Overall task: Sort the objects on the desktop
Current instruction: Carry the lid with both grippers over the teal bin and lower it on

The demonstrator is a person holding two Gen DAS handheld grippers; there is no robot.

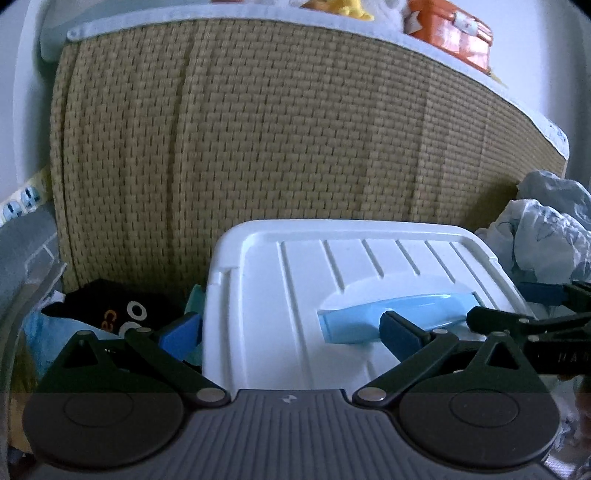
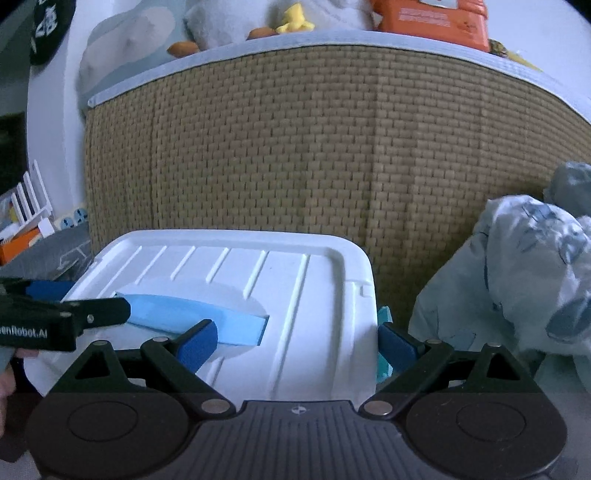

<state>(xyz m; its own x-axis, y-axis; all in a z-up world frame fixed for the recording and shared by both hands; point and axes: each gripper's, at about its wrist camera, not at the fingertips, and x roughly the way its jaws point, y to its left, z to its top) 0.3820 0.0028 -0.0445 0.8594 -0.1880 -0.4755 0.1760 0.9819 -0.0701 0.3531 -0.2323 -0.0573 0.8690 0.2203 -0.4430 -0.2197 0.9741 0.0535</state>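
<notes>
— Two pairs of tongs over one white storage box: where do yours stand?

— My left tongs [image 1: 291, 332] are spread wide across the left end of the white box lid [image 1: 280, 295]. One blue pad hangs off the lid's left edge, the other sits just by the light-blue handle [image 1: 391, 314] that lies in the lid's recess. My right tongs [image 2: 299, 343] are spread as well, straddling the lid's right end [image 2: 314, 314]: one pad over the handle's near end [image 2: 207, 317], the other off the right edge. Neither pair pinches anything (whether a pad touches the handle, I cannot tell).

— And the box itself?

— Lid on, ribbed top, set close against a woven tan panel [image 1: 258, 129] with a pale trim along its top.

— What lies around it?

— Left of the box, a black item with white rings printed on it [image 1: 122, 310] and something teal wedged by the box's corner [image 1: 194, 299]. Right of it, a crumpled pale plastic bag [image 2: 517, 280]. Up on the ledge above the panel, an orange box [image 2: 432, 18] and a yellow toy [image 2: 295, 18].

— Do the tongs see each other?

— Each camera catches the other pair's black finger coming in over the handle from the side.
</notes>
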